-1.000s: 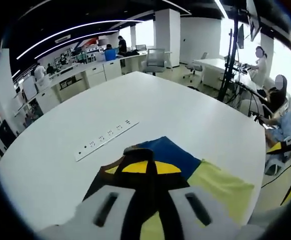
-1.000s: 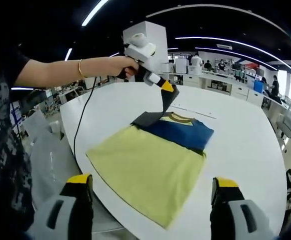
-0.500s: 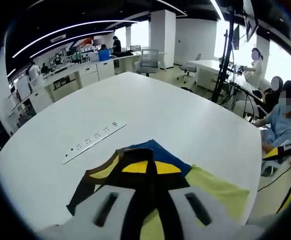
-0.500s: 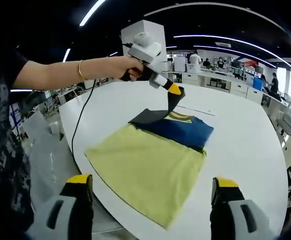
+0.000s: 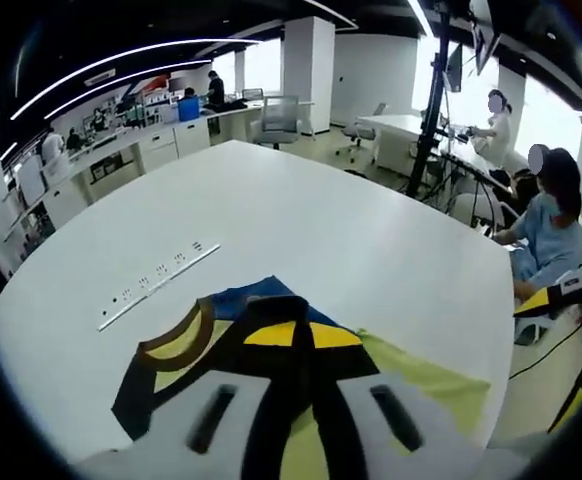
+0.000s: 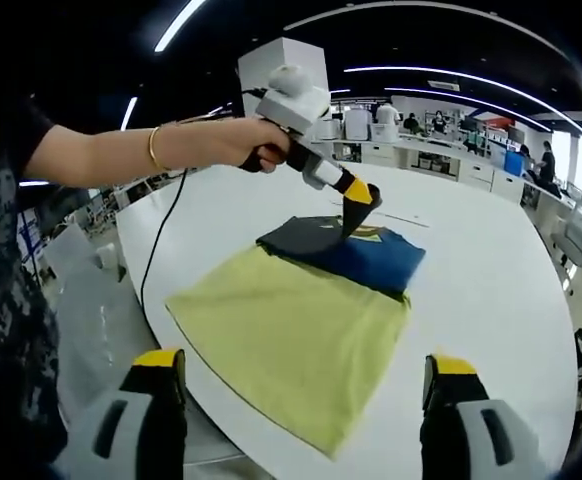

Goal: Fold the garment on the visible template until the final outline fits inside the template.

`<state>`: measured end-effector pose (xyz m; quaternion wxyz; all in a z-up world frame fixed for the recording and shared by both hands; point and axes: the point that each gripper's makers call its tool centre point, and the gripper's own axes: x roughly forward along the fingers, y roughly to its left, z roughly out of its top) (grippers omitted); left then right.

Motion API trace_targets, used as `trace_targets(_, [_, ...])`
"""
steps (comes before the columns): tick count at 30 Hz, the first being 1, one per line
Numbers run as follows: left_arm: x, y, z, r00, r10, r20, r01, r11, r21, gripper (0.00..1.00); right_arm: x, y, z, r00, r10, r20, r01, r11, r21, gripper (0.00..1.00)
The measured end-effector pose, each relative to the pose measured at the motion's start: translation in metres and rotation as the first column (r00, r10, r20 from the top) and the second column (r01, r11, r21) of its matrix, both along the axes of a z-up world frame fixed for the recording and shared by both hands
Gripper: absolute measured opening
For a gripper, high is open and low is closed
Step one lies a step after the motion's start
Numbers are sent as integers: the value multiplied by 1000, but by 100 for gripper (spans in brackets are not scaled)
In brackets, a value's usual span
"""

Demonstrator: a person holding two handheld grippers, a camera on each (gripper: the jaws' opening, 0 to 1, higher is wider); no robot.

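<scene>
a: open-plan office, dark ceiling with long light strips, desks and seated people far off. the white table [image 6: 491, 280] is big and rounded; its near edge curves just under the right gripper [image 6: 306, 410].

b: room to move?

a: plenty. bare tabletop runs far and right of the garment [image 6: 301, 320], and in the left gripper view the table [image 5: 301, 220] stretches wide beyond it. a flush power-socket strip [image 5: 156, 285] lies to the left there, apart from the cloth. a black cable [image 6: 156, 255] hangs off the table's left edge.

b: any writing or labels?

a: none i can read.

b: the garment?

a: a t-shirt, lying flat near the table's near-left edge. yellow body toward the camera, blue band at the far end, dark sleeve and a brown-trimmed collar [image 5: 176, 340]. the lower yellow hem sits close to the table edge. i can't make out a template outline.

b: grippers?

a: the left gripper [image 6: 356, 205], in a person's hand [image 6: 256, 145], pinches the dark sleeve fabric and holds it above the blue part. in its own view the left gripper [image 5: 291, 335] has its yellow tips together on dark cloth. the right gripper's jaws stand wide apart, holding nothing, hovering near the yellow hem.
</scene>
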<state>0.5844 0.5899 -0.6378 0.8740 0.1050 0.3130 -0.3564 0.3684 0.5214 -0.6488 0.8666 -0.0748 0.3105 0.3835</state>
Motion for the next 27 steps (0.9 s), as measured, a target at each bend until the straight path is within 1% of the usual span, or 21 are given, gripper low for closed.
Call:
trace_targets(6, [-7,-9,-13,1000,-12,-13,12,1000,8,0,1,1,-1,1000,5,-3,-5,1000,0,100])
trace_targets(10, [-7,-14,-27,1000,5,-28,-5,1000,15,0,2,0,-3,1000,3,-7,-3,1000,2,100])
trace_targets(13, [-5,-16,-37,1000,17,-25,-16,999,36,0,2,-1,-4,1000,2,-10,-2,1000,2,100])
trace_targets(15, [-7,-19,-44,999,13,-39,-11,999,35,0,2,-1,-4,1000,1,-12,-1,1000,4,100])
trace_targets(16, [-11,-23,-46,999,-9,-41,11,999,32,0,2,-2,-4,1000,0,-12,0,1000,4,100])
trace_targets(17, [-12,-27,-46,999,-37,-25,37,999,32,0,3,-3,-5,1000,-2,-13,2,1000,3,100])
trace_targets(18, [-11,-28,-47,999,-54,0,54,997,60,0,3,-4,-5,1000,-3,-14,3,1000,3,100])
trace_targets(19, [-11,-27,-50,998,-64,9,63,994,84,0,3,-5,-6,1000,-5,-15,5,1000,3,100])
trace_targets(21, [-11,-28,-52,997,-72,25,69,993,95,0,3,-6,-7,1000,-7,-17,8,1000,3,100])
trace_targets(22, [-11,-30,-52,998,-65,26,63,995,76,0,3,-6,-7,1000,-8,-17,8,1000,3,100])
trace_targets(23, [-14,-34,-52,999,-53,0,53,998,31,0,3,-6,-7,1000,-9,-15,9,1000,5,100])
trace_targets(24, [-18,-38,-55,998,-52,-46,52,999,-12,0,3,-7,-7,1000,-11,-15,11,1000,6,100])
trace_targets(25, [-19,-38,-56,997,-45,-58,44,999,-28,0,3,-7,-6,1000,-12,-14,12,1000,8,100])
trace_targets(26, [-17,-38,-56,998,-42,-49,40,999,-35,0,4,-7,-6,1000,-14,-14,14,1000,7,100])
trace_targets(27, [-17,-40,-55,998,-61,-24,60,998,-36,0,4,-8,-6,1000,-16,-14,16,1000,7,100])
